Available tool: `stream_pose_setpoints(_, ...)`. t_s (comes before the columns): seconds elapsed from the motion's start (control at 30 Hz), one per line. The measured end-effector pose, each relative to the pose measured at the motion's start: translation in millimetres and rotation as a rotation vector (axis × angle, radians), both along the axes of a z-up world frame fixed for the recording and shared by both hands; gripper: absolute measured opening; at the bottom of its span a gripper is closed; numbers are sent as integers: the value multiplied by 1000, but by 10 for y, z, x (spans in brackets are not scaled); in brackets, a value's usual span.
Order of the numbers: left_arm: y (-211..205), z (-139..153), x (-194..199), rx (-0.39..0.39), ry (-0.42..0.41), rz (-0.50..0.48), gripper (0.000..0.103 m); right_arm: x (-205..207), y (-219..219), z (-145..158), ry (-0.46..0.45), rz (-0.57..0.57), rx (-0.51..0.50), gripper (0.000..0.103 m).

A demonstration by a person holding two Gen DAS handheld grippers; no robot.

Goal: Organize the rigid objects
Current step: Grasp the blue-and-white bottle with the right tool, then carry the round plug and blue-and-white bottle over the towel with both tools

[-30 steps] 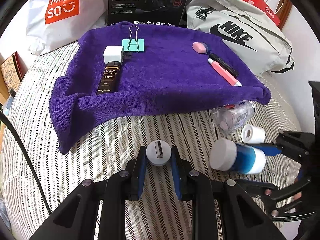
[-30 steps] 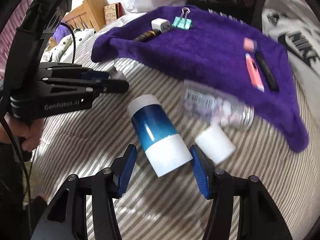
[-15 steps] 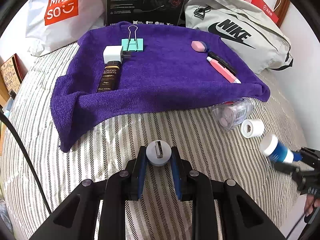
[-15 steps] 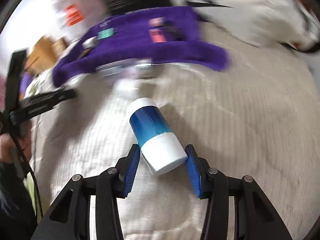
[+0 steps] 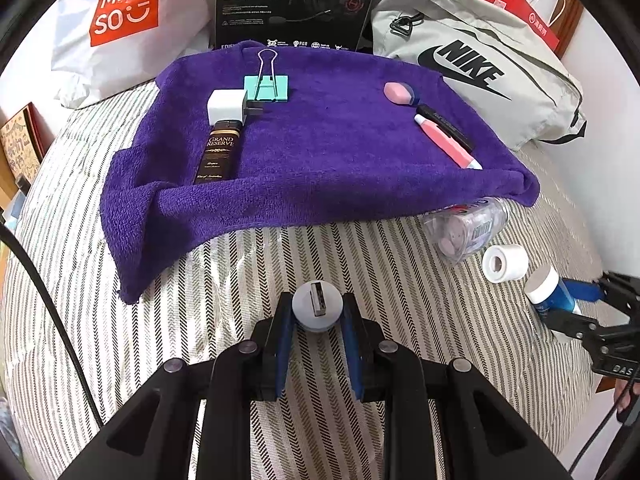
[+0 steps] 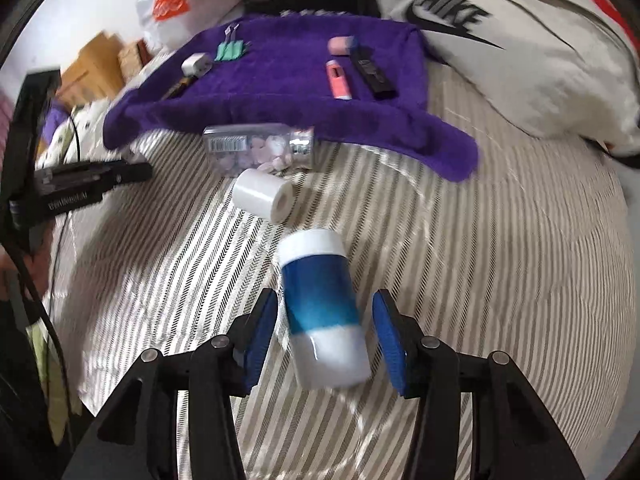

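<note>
While my left gripper (image 5: 317,312) clamps one grey plug (image 5: 317,307), my right gripper (image 6: 326,334) stands apart around one blue bottle (image 6: 322,308) on the bedspread (image 6: 500,280), six things lining the purple towel (image 5: 320,148).

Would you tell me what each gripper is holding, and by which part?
Left gripper clamps the round USB adapter by its sides. Right gripper is open around the blue bottle.

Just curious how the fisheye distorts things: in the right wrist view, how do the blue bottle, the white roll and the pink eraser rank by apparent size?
1. Blue bottle, though it is nearest the camera, which inflates it.
2. White roll.
3. Pink eraser, farthest away.
</note>
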State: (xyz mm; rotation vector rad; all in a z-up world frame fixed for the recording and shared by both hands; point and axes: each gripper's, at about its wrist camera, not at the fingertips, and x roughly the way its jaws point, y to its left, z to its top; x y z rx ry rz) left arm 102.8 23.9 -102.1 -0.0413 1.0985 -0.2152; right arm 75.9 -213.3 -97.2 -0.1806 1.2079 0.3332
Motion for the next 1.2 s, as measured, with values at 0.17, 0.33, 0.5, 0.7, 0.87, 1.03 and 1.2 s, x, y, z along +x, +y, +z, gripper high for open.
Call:
stream_pose_setpoints(0.17,-6,-2,13,2,1,1,23,-5,146,-78,10,55,-63,37)
stream_pose_setpoints(0.33,-32,7,-23,21,-5,-4,23,19,39,-29,-7,-27,1,37)
stream_pose_setpoints(0.5,-68,3,-26,52,-5,-27,23,41,76,-113,-16,-30,-27,38)
stream_pose_setpoints(0.7,-75,1,-26,53,-21,-22,23,57,25,-108,-26,-51,16,37)
stream_pose_setpoints(0.87,5,56,-97,22,-27,-18,23,-9,-14,13,-25,-47,36,37)
stream_pose_setpoints(1.03,80,195,-151,-22,-43,-15,23,-47,-8,102,-27,-30,44,37)
stream_pose_setpoints(1.2,99,333,-173,-16,-65,-23,23,1,34,185,-32,-10,75,37)
